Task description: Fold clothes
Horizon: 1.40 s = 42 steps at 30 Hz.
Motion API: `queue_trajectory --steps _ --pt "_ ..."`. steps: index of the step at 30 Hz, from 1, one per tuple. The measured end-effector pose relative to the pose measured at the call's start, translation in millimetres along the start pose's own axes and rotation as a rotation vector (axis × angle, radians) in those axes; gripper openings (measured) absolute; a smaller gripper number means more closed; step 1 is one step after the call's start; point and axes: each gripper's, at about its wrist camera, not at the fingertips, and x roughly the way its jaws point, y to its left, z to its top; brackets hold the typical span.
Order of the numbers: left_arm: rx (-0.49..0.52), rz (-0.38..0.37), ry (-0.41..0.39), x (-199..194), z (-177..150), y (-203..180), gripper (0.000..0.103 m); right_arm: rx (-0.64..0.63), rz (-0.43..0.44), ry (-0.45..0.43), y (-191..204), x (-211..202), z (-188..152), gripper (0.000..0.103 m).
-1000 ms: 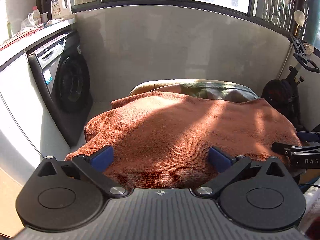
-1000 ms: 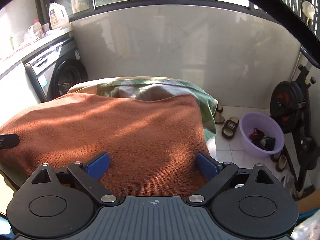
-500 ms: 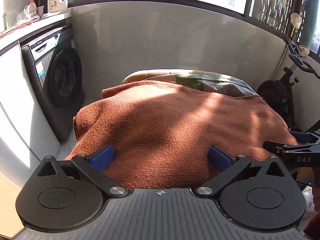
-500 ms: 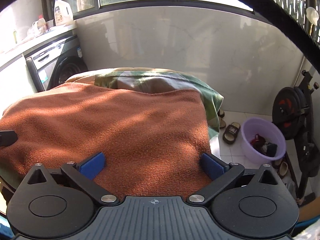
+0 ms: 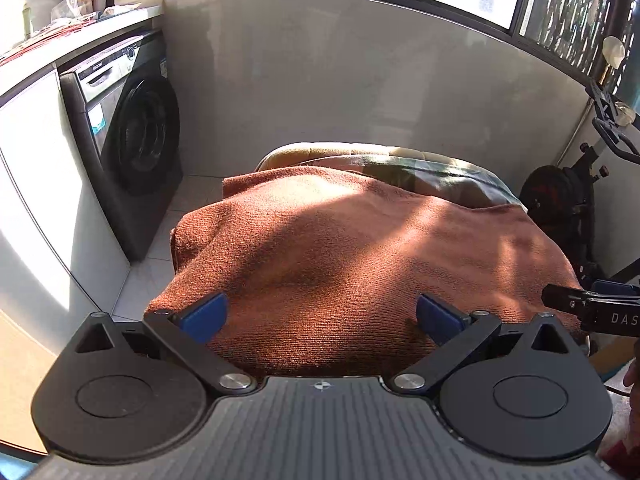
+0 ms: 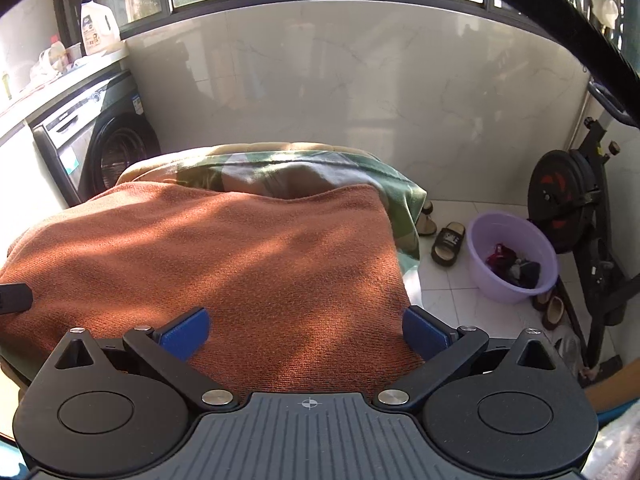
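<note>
Two grippers sit with their jaws spread wide and nothing between them: the left gripper (image 5: 320, 316) and right gripper (image 6: 306, 330) both face the rust-brown knit garment (image 5: 360, 248), which lies spread over a green patterned cloth (image 6: 320, 170). At 3 o'clock of the garment, on the floor, stands a purple basin (image 6: 512, 254); at 10 o'clock, a washing machine (image 5: 132, 136).

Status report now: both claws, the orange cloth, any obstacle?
Left claw open, right claw open, both over near edge. Orange cloth spread flat, not gripped. No obstacle on it.
</note>
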Motion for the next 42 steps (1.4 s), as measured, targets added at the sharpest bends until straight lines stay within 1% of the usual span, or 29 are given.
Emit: queue_trajectory --steps 2,6,9,13,14,17,20,23,27,31,32,36,40,42 --pt "0.050 0.008 -0.011 -10 0 -8 0.103 0.041 0.026 -0.022 -1 -19 2 0.102" --pt "0.124 0.064 -0.054 -34 -5 -25 0.103 0.093 0.015 -0.057 -5 -58 -2 0.102" --pt "0.129 0.067 -0.063 -52 -14 -29 0.103 0.108 0.014 -0.089 -5 -91 -15 0.102" --pt "0.116 -0.002 -0.056 -73 -36 -31 0.103 0.106 -0.016 -0.118 -1 -130 -42 0.102" --pt "0.112 -0.009 -0.059 -78 -43 -31 0.103 0.105 -0.020 -0.122 0 -139 -51 0.102" --pt "0.106 -0.012 -0.025 -87 -65 -31 0.103 0.109 -0.030 -0.117 3 -162 -80 0.102" --pt "0.136 -0.010 0.022 -96 -86 -37 0.103 0.122 -0.050 -0.095 4 -179 -111 0.102" --pt "0.173 0.008 0.040 -107 -105 -44 0.103 0.121 -0.071 -0.080 6 -195 -140 0.102" --pt "0.196 0.027 0.044 -129 -126 -55 0.103 0.112 -0.083 -0.066 12 -221 -174 0.102" --pt "0.212 0.062 0.013 -157 -147 -65 0.103 0.108 -0.077 -0.064 14 -248 -198 0.102" --pt "0.205 0.065 0.013 -164 -153 -67 0.103 0.112 -0.077 -0.065 14 -254 -202 0.102" --pt "0.138 0.056 0.057 -182 -182 -74 0.103 0.138 -0.061 -0.070 5 -279 -220 0.102" --pt "0.091 0.072 0.095 -202 -216 -84 0.103 0.077 -0.071 -0.083 -2 -304 -244 0.102" --pt "0.082 0.082 0.101 -217 -233 -94 0.103 0.065 -0.076 -0.082 -9 -320 -259 0.102"
